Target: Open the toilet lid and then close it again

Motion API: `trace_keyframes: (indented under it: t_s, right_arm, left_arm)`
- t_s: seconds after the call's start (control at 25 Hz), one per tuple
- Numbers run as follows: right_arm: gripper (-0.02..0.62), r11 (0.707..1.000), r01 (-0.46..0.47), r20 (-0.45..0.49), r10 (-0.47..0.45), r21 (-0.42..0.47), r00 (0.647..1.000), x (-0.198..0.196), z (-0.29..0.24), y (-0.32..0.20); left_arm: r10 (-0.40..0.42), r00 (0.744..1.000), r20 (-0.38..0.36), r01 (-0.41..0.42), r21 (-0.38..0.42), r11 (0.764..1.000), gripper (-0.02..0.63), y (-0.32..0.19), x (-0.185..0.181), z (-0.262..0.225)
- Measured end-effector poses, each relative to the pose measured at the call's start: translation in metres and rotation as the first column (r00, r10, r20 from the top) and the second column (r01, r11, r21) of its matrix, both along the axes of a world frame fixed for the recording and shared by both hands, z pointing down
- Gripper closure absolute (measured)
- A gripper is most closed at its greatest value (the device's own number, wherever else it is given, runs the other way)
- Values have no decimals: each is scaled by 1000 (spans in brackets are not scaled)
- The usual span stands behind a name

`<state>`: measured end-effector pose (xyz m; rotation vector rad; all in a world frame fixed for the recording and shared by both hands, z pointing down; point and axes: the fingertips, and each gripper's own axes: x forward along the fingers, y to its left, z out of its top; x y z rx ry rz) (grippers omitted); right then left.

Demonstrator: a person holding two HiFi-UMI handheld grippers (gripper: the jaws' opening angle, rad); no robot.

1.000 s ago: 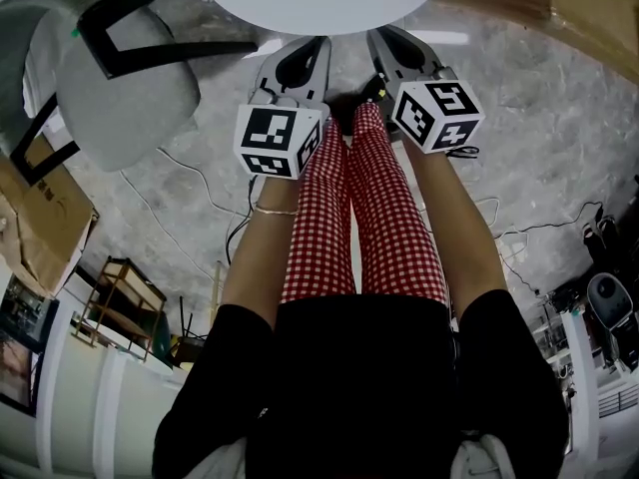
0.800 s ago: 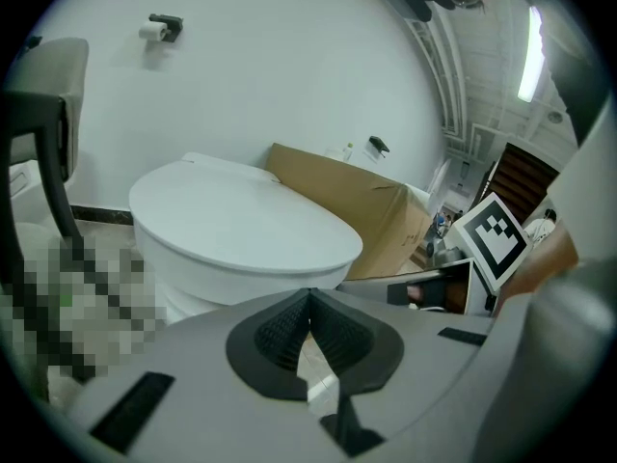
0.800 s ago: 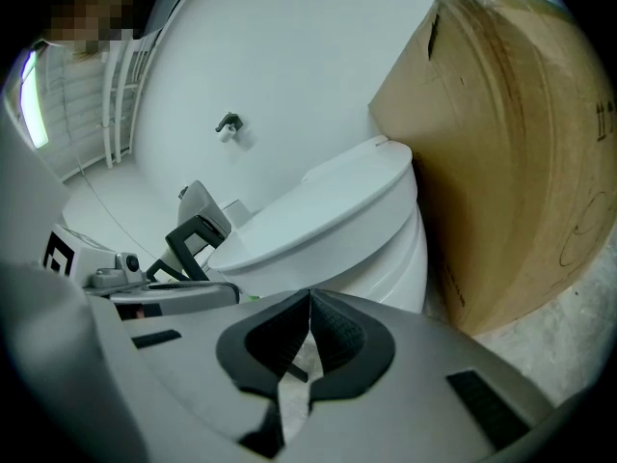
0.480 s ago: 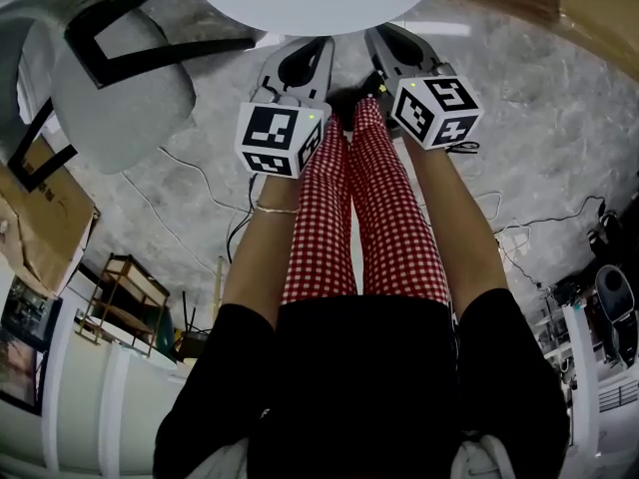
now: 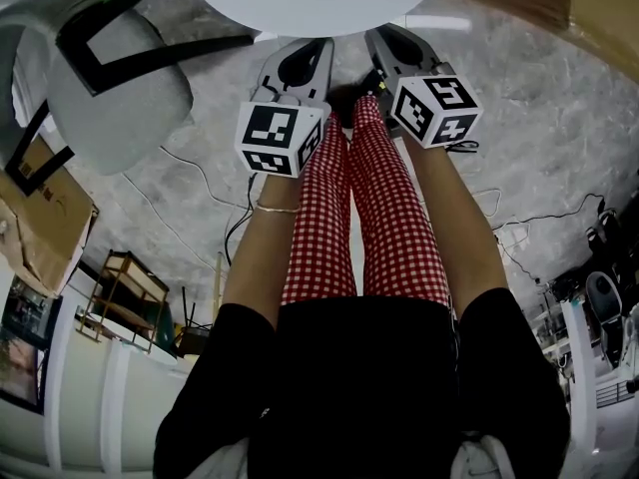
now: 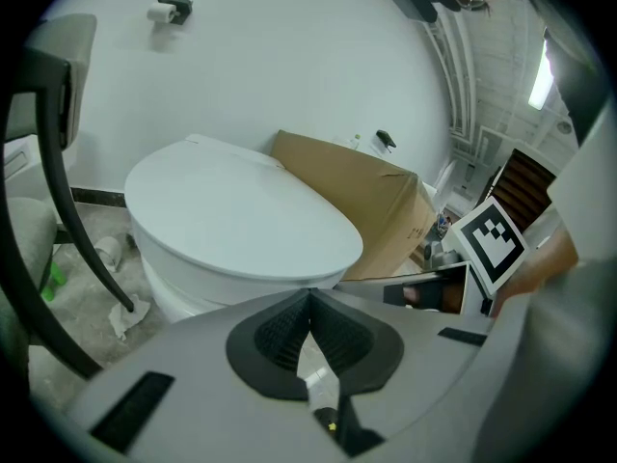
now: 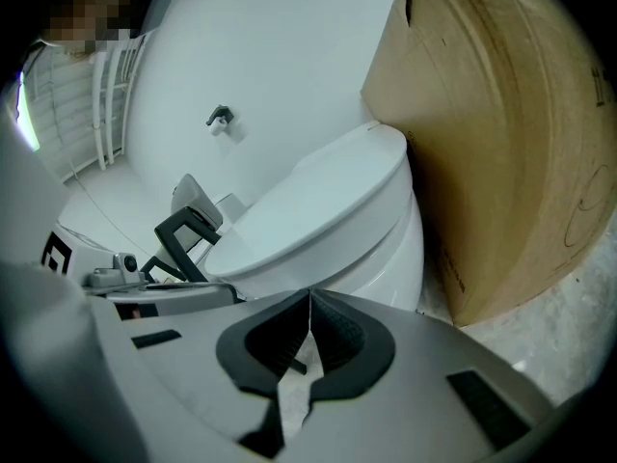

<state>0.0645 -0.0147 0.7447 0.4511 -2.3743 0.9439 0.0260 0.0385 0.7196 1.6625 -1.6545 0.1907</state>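
both empty: left gripper [image 6: 309,293] jaws pressed together; right gripper [image 7: 309,296] likewise; toilet lid [image 6: 231,215] closed, just ahead

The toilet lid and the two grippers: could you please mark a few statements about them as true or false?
1. The toilet lid is down. True.
2. The left gripper is clamped on the lid. False: its jaws are together with nothing between them.
3. The right gripper has its jaws together. True.
4. The cardboard box lies on top of the toilet. False: it stands beside it.
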Motion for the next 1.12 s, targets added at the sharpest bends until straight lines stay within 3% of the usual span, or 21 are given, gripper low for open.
trace_keyframes:
  t_s: [1.12]
  right_arm:
    - [574, 999, -43, 33, 43, -26, 999, 4, -1, -3]
  left_arm:
    - [-21, 999, -34, 19, -61, 998, 601, 1, -1, 24]
